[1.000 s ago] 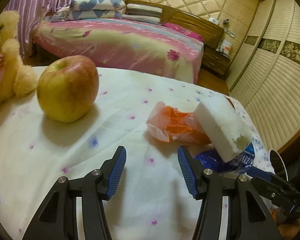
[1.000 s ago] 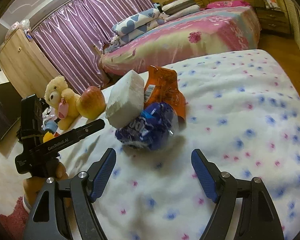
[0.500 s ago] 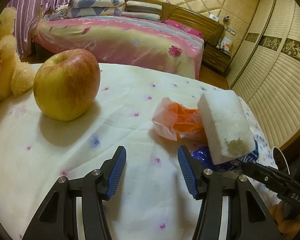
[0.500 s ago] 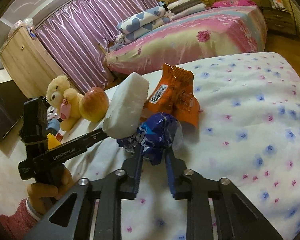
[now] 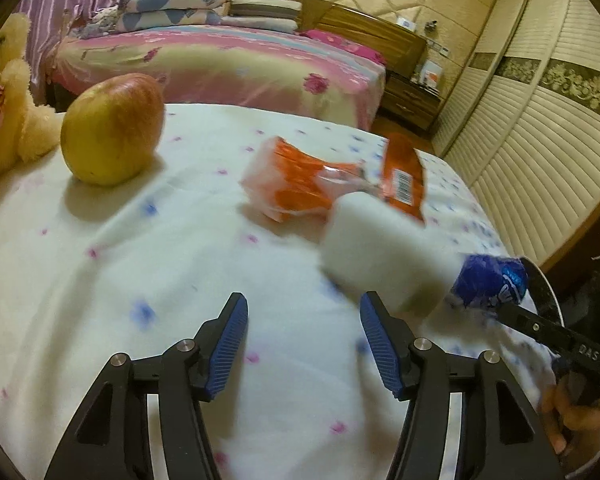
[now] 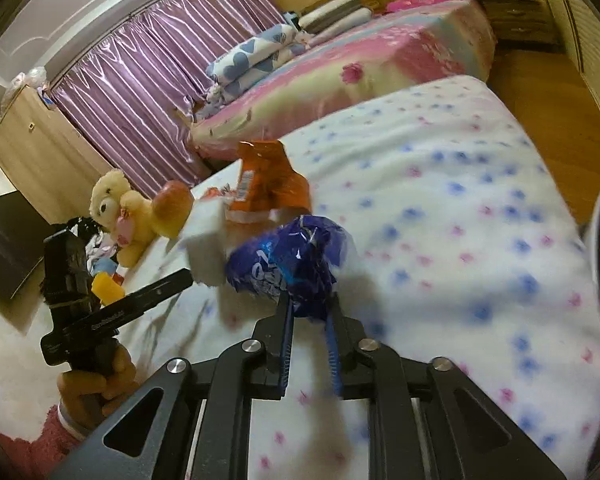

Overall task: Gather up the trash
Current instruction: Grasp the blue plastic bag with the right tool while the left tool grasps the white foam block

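From the left wrist, the left gripper (image 5: 303, 320) hangs wide open and empty over the dotted sheet (image 5: 148, 248), with a blurred white block (image 5: 380, 256) just ahead, an orange wrapper (image 5: 332, 184) behind it and an apple (image 5: 112, 144) far left. From the right wrist, the right gripper (image 6: 311, 312) is nearly closed, pinching a blue wrapper (image 6: 288, 260) above the sheet (image 6: 460, 208), the block (image 6: 206, 240) touching its left side and the orange wrapper (image 6: 268, 180) just behind.

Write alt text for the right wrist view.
The right hand-held gripper is shut on a crumpled blue wrapper above a white spotted bedspread. Just behind it are a blurred white block and an orange wrapper. At left sit an apple and a yellow teddy, with the left hand-held gripper's arm in front.
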The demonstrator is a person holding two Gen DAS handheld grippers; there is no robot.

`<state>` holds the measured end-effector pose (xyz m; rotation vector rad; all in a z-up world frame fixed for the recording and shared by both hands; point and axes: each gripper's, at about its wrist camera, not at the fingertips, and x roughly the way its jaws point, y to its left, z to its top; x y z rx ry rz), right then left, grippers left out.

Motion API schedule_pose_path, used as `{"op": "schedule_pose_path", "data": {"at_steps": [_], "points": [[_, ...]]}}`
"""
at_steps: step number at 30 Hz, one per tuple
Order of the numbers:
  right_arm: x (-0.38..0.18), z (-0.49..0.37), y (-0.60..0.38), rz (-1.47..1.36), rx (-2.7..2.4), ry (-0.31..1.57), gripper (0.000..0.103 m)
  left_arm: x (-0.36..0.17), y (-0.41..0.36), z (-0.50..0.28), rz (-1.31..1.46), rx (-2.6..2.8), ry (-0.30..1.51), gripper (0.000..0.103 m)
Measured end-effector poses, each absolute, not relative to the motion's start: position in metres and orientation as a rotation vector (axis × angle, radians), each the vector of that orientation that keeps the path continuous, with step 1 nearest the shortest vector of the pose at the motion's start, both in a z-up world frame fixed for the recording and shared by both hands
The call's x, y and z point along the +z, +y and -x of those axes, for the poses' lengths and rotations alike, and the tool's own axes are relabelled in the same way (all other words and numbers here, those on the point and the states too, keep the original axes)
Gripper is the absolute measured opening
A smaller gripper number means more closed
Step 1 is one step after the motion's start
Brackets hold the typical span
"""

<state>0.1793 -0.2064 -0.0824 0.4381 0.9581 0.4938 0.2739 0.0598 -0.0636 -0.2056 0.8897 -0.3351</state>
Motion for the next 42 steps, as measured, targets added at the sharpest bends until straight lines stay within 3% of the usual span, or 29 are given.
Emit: {"op": "schedule_pose_path", "data": {"at_steps": [1, 2, 4, 8, 10, 20, 39, 42], "points": [[-0.082, -0.177, -0.211, -0.429, 0.48, 0.96, 0.027, -0.063, 0.058, -0.27, 0.213, -0.343, 0.891, 0.06], [-0.081, -0.174, -0.216, -0.423, 0.465, 0.959, 0.043, -0.062, 0.057, -0.268, 0.219, -0.346, 0.891, 0.06], [-0.079, -0.171, -0.223, -0.419, 0.447, 0.945, 0.058, -0.061, 0.055, -0.265, 0.228, -0.353, 0.893, 0.063], [-0.073, -0.172, -0.232, -0.398, 0.437, 0.912, 0.07, -0.057, 0.051, -0.259, 0.269, -0.367, 0.907, 0.065], [-0.072, -0.175, -0.234, -0.393, 0.444, 0.904, 0.075, -0.054, 0.049, -0.256, 0.291, -0.369, 0.897, 0.072], [-0.077, -0.186, -0.248, -0.441, 0.403, 0.906, 0.076, -0.059, 0.015, -0.259, 0.165, -0.238, 0.877, 0.072], [-0.09, -0.233, -0.188, -0.474, 0.471, 0.951, 0.082, -0.055, 0.047, -0.227, 0.238, -0.179, 0.862, 0.073], [-0.09, -0.236, -0.19, -0.509, 0.459, 0.941, 0.079, -0.056, 0.04, -0.232, 0.229, -0.156, 0.85, 0.072]]}}
